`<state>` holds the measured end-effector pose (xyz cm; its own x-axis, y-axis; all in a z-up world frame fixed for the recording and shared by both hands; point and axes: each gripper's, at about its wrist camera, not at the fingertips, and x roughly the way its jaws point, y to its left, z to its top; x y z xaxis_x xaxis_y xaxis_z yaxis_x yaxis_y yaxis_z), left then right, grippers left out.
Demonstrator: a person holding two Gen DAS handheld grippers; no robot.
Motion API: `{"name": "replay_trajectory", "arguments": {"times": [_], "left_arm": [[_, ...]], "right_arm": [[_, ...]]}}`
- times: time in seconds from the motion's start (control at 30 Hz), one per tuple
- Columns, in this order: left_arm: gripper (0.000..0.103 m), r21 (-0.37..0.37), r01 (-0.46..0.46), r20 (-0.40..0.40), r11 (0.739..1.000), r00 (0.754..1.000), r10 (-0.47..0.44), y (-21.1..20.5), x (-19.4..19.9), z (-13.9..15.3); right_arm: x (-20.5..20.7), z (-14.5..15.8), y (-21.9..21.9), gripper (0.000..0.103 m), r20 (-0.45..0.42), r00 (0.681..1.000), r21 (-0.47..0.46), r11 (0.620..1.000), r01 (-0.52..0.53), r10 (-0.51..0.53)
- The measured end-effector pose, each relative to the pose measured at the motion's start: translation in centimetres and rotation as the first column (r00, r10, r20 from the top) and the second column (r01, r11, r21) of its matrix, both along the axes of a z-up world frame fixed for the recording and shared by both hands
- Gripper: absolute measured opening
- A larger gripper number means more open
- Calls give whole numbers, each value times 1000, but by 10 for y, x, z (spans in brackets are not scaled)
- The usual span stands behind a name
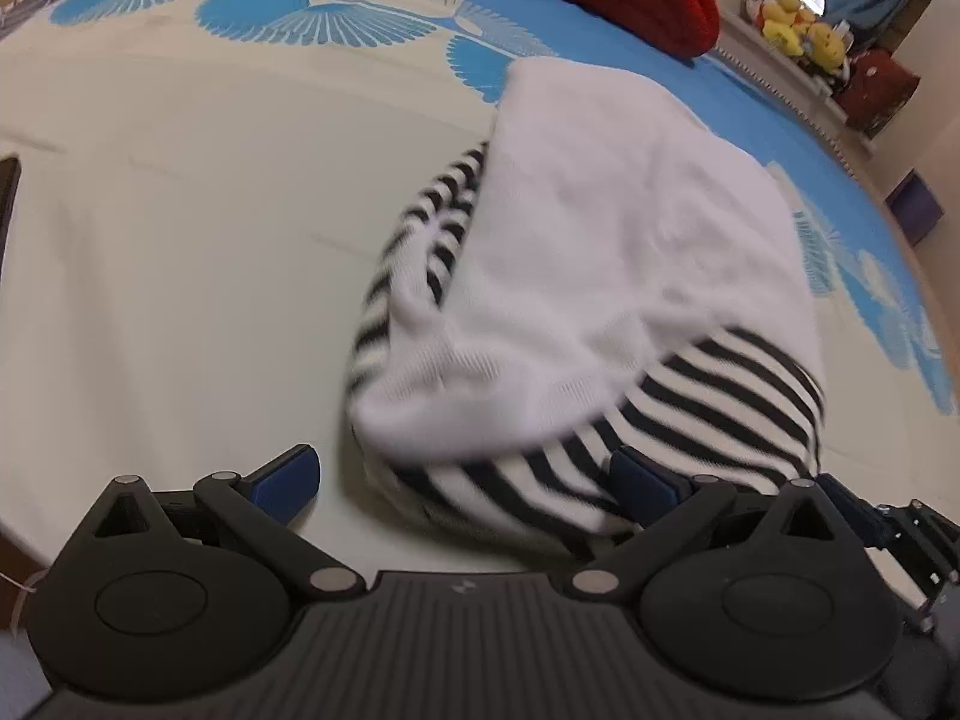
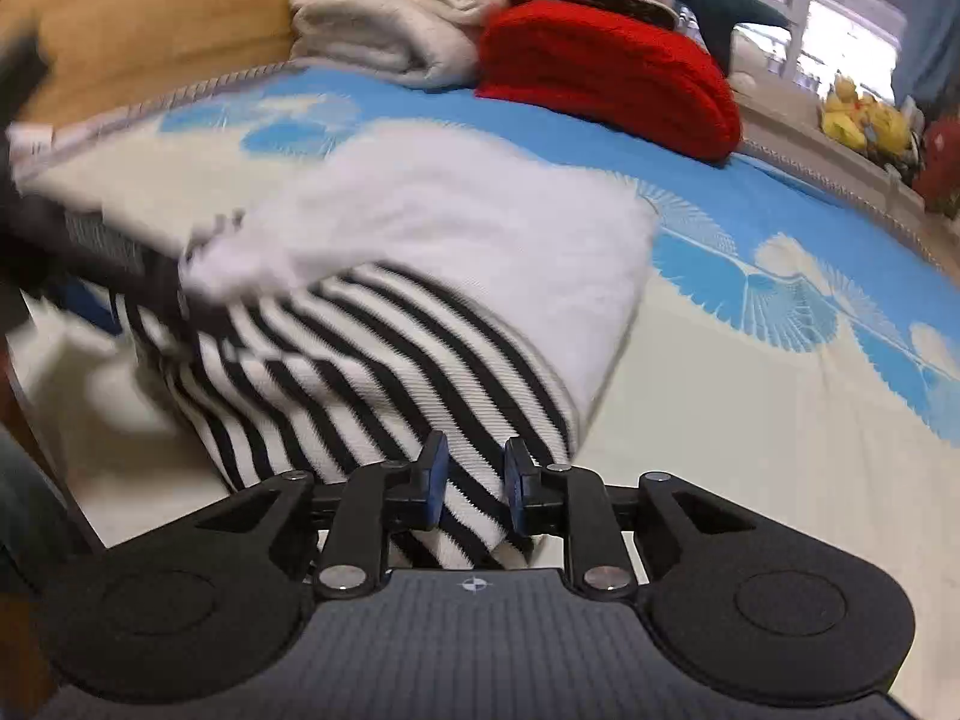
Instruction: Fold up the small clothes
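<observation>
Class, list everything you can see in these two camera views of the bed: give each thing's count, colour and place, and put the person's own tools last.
striped garment: one, black and white, on the bedspread, partly folded
white garment: one, white, lying on top of the striped garment
bedspread: one, cream with blue fan pattern, under everything
red knit: one, red, far edge of the bed
folded blanket: one, off-white, left of the red knit
soft toys: a few, yellow, on a shelf beyond the bed
left gripper: one, black with blue pads, wide open around the striped garment's near edge
right gripper: one, black with blue pads, jaws narrow, striped cloth between them
</observation>
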<state>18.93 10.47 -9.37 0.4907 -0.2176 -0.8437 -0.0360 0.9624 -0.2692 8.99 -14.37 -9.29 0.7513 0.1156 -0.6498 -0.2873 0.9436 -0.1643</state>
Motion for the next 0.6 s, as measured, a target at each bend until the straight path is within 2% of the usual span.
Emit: {"name": "replay_trajectory", "arguments": {"times": [0.03, 0.07, 0.13, 0.17, 0.2, 0.23, 0.3, 0.37, 0.4, 0.43, 0.47, 0.6], "left_arm": [[103, -21, 2, 1, 1000, 1000, -2, 0, -6, -1], [103, -38, 5, 6, 999, 1000, -4, -2, -13, 0], [103, -52, 2, 19, 999, 1000, -1, -5, -21, 3], [103, -59, -3, 26, 998, 1000, 5, -6, -23, 6], [103, -64, -11, 30, 998, 999, 13, -8, -25, 7], [103, -69, -25, 31, 997, 999, 27, -11, -25, 8], [103, -83, -61, 18, 995, 998, 63, -12, -23, 6], [103, -144, -111, -15, 983, 994, 110, -10, -19, 3], [103, -182, -136, -33, 974, 991, 132, -7, -16, 2], [103, -216, -161, -49, 963, 987, 155, -5, -16, 1], [103, -236, -184, -60, 954, 983, 175, -5, -15, 2], [103, -254, -230, -74, 939, 973, 219, -13, -10, 5]], "right_arm": [[-3, -2, 4, 10, 15, 999, -40, 999, -31, 32], [-8, 1, 6, 8, -18, 996, -44, 995, -87, 87], [-9, 10, 0, 12, -111, 977, 35, 984, -177, 180], [-12, 15, -7, 15, -121, 973, 55, 980, -190, 195], [-15, 20, -14, 26, -104, 977, 46, 982, -182, 186], [-16, 25, -24, 43, -78, 984, 26, 987, -159, 161], [-11, 33, -43, 59, -47, 993, 23, 994, -104, 105], [1, 40, -65, 63, -56, 997, 52, 997, -49, 52], [9, 41, -77, 68, -66, 997, 78, 997, -22, 27], [19, 42, -91, 75, -83, 997, 127, 992, 8, 2], [27, 40, -107, 77, -101, 995, 189, 981, 35, -16], [69, 37, -164, 84, -187, 978, 415, 895, 165, -93]]}}
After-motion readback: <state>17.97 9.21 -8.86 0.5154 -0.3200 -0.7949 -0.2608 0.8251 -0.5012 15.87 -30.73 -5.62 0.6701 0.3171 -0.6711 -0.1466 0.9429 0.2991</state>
